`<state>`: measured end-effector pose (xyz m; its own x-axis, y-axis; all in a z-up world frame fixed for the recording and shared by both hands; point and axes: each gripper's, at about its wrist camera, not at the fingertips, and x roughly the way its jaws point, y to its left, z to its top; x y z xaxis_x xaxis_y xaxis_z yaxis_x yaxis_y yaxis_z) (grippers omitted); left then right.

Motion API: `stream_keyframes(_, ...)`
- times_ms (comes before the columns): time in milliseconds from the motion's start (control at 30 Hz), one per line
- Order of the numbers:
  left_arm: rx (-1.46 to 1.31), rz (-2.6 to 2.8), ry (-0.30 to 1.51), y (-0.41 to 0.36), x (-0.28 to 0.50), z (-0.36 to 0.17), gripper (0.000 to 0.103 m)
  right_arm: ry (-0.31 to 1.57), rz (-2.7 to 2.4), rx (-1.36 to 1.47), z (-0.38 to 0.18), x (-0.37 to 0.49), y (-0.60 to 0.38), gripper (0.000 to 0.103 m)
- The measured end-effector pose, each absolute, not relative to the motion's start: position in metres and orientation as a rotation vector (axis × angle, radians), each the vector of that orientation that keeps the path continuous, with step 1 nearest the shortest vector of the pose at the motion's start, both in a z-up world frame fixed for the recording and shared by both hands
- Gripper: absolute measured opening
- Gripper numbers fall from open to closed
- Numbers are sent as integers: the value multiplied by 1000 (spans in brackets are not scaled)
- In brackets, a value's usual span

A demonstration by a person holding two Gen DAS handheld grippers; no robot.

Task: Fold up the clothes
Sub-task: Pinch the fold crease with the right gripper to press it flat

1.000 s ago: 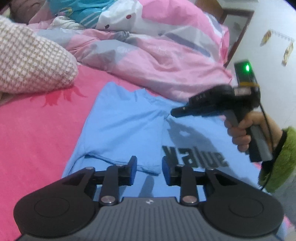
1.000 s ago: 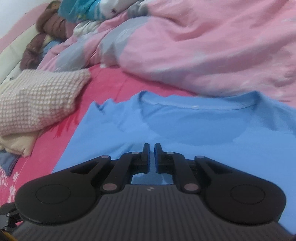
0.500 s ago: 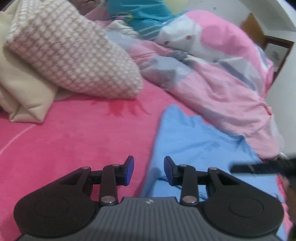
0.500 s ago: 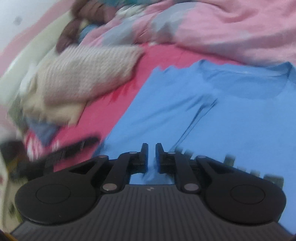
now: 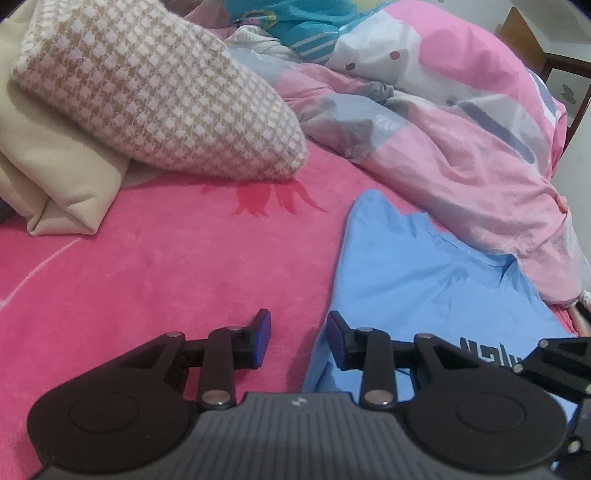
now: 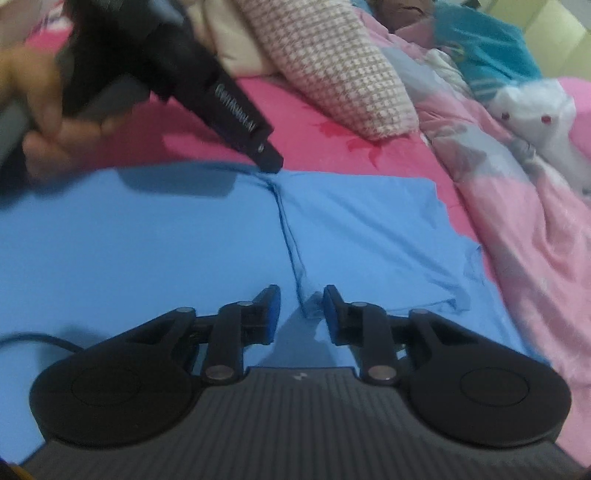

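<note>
A light blue T-shirt (image 5: 424, 280) with dark lettering lies flat on the pink bed sheet (image 5: 166, 280). My left gripper (image 5: 298, 341) is open and empty, low over the shirt's left edge where it meets the sheet. In the right wrist view the shirt (image 6: 147, 251) fills the middle, with a sleeve (image 6: 369, 236) folded inward and a seam running toward me. My right gripper (image 6: 301, 314) is open, its jaws on either side of the sleeve's near corner. The left gripper also shows in the right wrist view (image 6: 269, 158), its tip at the shirt's far edge.
A checked brown-and-white pillow (image 5: 155, 92) and a beige folded cloth (image 5: 59, 177) lie at the left. A pink patterned duvet (image 5: 461, 147) is bunched along the far right side. A teal garment (image 5: 295, 22) lies at the back.
The left gripper swung left from over the shirt's print to its left edge. The right gripper turned left across the shirt and its jaws opened from nearly shut.
</note>
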<state>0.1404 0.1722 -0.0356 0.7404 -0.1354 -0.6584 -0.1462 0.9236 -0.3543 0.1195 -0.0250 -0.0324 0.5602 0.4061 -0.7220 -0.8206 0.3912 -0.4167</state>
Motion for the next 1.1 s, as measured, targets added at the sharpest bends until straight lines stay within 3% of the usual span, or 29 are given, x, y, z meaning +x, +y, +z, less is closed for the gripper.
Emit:
stream_keyframes(100, -405, 7, 744, 173, 140, -36, 33, 530, 818, -877, -33, 113, -24, 0)
stream_keyframes(533, -419, 9, 745, 175, 140, -37, 32, 445, 784, -931, -31, 91, -26, 1)
stream_keyframes(633, -418, 10, 745, 175, 140, -36, 32, 444, 786, -930, -31, 95, -24, 10)
stream_keyframes(767, -415, 11, 745, 175, 140, -36, 32, 501, 793, -903, -39, 112, -20, 12)
stream_keyframes(900, -414, 12, 745, 175, 141, -36, 32, 547, 812, -864, -41, 119, -22, 4)
stream_keyframes(1100, -417, 11, 743, 175, 140, -37, 32, 554, 819, -816, -30, 111, -27, 3)
